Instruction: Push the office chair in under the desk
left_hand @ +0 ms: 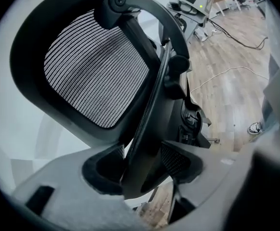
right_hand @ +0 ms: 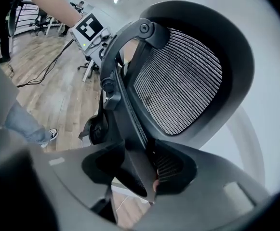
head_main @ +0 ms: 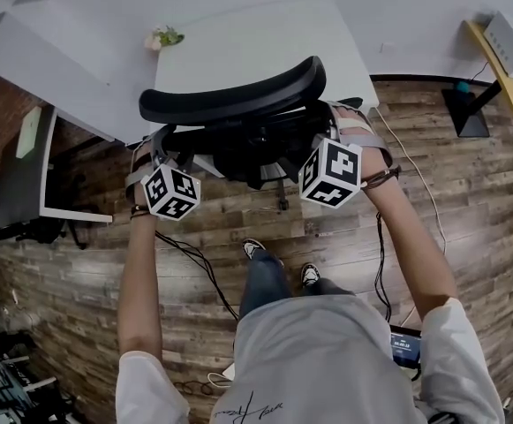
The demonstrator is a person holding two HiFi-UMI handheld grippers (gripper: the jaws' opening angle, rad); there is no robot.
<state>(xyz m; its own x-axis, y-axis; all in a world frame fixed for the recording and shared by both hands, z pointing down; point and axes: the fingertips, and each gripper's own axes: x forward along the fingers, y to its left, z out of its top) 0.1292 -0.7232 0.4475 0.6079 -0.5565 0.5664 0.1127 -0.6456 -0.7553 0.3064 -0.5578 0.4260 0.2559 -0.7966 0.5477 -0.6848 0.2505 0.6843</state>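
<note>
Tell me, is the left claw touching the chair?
Touching. The left gripper view shows the left claw closed on the chair, with its back's edge pinched inside.

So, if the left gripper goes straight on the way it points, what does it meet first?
The chair back: its black frame edge stands between the jaws of the left gripper, so that is pushed first. Behind it seems to lie the white desk, but depth is unclear.
</note>
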